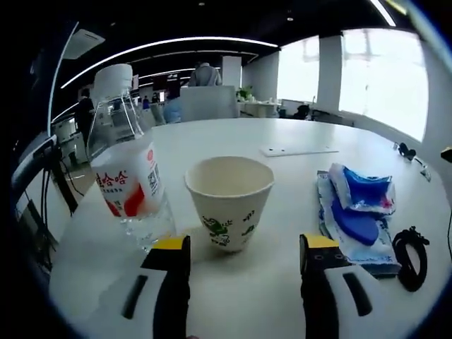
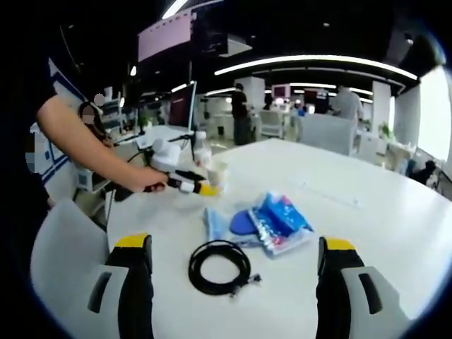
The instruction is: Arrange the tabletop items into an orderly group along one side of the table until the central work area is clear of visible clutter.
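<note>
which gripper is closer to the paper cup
Left. The left gripper has its open jaws right at the paper cup; the right gripper sits farther back, by the black cable.

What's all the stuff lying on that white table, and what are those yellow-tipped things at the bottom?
Water bottle: one, clear with white cap and red-and-white label, left of the cup near the table edge.
Paper cup: one, cream with green print, upright, empty as far as seen, ahead of the left gripper.
Blue-and-white packets: a small pile, count unclear, mid-table.
Cable: one, black, coiled, beside the packets.
Flat plate: one, white, farther back on the table.
Table: one, white.
Chair: one, pale, beyond the table.
People: a few, distant, in the office behind.
Person's hand: holding the left gripper's handle.
Left gripper: black with yellow tips, open, by the cup.
Right gripper: same colours, open, above the cable.
</note>
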A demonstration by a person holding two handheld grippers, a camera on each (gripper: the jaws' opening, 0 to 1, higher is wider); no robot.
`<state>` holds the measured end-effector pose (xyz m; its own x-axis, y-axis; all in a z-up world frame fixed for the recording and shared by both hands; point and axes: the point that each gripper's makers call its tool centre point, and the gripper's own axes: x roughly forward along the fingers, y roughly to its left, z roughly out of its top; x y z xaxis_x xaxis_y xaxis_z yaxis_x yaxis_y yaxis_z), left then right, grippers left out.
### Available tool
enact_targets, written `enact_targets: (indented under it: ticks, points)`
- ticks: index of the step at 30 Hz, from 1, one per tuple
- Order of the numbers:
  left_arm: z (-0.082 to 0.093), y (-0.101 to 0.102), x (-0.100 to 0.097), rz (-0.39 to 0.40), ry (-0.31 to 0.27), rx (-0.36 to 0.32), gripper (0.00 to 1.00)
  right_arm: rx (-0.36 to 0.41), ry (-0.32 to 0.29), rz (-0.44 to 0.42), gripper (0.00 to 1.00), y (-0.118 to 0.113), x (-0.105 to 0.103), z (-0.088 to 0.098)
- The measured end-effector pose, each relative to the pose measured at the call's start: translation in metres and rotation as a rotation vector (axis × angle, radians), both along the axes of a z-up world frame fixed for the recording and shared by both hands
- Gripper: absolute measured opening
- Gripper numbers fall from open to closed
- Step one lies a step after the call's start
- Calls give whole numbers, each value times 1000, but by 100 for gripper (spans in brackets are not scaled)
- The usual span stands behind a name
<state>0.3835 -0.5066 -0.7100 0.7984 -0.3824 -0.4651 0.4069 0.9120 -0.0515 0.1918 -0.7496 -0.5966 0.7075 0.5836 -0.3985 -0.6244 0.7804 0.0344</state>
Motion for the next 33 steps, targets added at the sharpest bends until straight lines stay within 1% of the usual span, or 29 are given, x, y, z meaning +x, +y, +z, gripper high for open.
enact_targets:
  ticks: [10,21,26,33]
  points:
    - [8,7,-16,31,18,-19,77,11,-26,10,95,2,-1,11]
    - [20,11,-32,37,22,-29,79,16,-57,30,94,8,-3,24]
    - [28,9,-40,33,24,-34,79,18,-77,39,94,9,-5,32]
    - [37,6,-48,22,18,-39,80,16,-91,48,94,10,-8,36]
